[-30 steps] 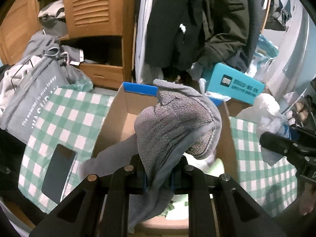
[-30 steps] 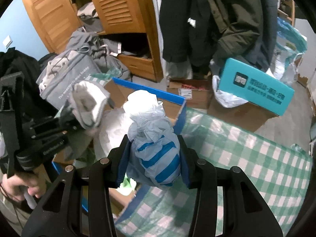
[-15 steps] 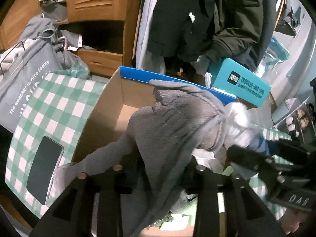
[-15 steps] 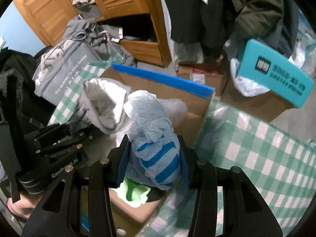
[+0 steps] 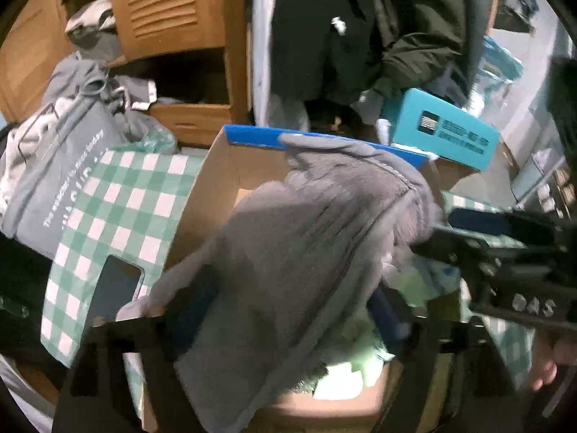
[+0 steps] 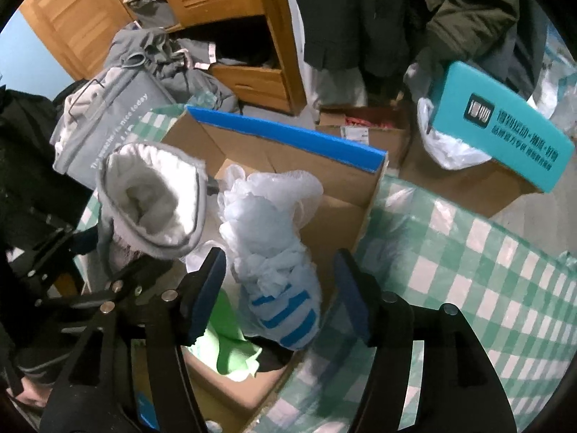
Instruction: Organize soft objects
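A grey fleece piece point(image 5: 310, 238) sags between the jaws of my left gripper point(image 5: 292, 314), which are opening; the pads stand clear of it. It hangs over an open cardboard box with a blue rim point(image 5: 252, 135). The right wrist view shows the same fleece point(image 6: 151, 195) with its white lining, at the box's left side. My right gripper point(image 6: 279, 292) hovers over the box point(image 6: 288, 133), its jaws opening too. A white plastic bundle with blue stripes point(image 6: 274, 252) stands loose between its blue pads point(image 6: 205, 288).
The box sits on a green checked cloth point(image 6: 468, 270) and holds a green cloth point(image 6: 230, 346). A dark phone point(image 5: 115, 285) lies left of the box. Around it are a grey printed bag point(image 5: 54, 166), a teal carton point(image 6: 505, 119), a wooden wardrobe point(image 5: 173, 7) and hanging dark coats point(image 6: 360, 11).
Both pairs of jaws have spread and let go. The grey fleece has slumped lower over the box, and the striped bundle now stands free between the right pads.
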Motion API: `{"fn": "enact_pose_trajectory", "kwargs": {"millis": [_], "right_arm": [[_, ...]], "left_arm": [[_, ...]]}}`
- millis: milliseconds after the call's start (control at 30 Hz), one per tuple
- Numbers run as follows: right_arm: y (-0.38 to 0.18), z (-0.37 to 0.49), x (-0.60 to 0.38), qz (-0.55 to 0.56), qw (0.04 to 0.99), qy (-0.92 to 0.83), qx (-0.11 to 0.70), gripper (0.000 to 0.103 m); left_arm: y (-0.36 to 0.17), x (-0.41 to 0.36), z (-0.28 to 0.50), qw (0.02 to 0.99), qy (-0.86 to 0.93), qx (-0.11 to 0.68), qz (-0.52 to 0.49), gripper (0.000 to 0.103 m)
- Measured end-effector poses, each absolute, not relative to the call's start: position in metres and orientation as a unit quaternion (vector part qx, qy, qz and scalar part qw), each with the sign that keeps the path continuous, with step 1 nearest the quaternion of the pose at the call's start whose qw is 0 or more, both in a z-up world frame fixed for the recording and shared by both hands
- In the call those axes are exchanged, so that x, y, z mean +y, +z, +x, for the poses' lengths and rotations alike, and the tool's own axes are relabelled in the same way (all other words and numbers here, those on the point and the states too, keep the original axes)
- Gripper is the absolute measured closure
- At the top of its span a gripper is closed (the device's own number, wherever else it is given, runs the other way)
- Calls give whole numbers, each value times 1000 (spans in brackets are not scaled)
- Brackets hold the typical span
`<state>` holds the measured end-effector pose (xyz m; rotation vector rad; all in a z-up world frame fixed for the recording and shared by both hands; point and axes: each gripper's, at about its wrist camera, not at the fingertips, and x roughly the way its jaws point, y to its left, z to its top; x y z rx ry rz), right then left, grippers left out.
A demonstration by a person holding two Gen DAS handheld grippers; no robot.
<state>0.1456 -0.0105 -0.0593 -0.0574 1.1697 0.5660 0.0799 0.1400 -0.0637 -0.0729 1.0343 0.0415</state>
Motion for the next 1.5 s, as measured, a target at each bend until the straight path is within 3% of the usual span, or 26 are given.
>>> {"fn": "enact_pose_trajectory", "kwargs": {"millis": [533,800,900,1500], "right_arm": [[-12,125,-34,-33,831,252,496,40],[13,99,-48,-39,841,254,476,40],[20,87,-54,-44,846,253,468,40],[42,34,-92,-58,864,253,432,38]], "left_arm": [[-12,135,37,896,32,442,-21,14],[3,133,13,904,37,426,-26,8],[8,130,5,907,29,420,-27,1],[20,115,-35,918,29,396,-13,1]]}}
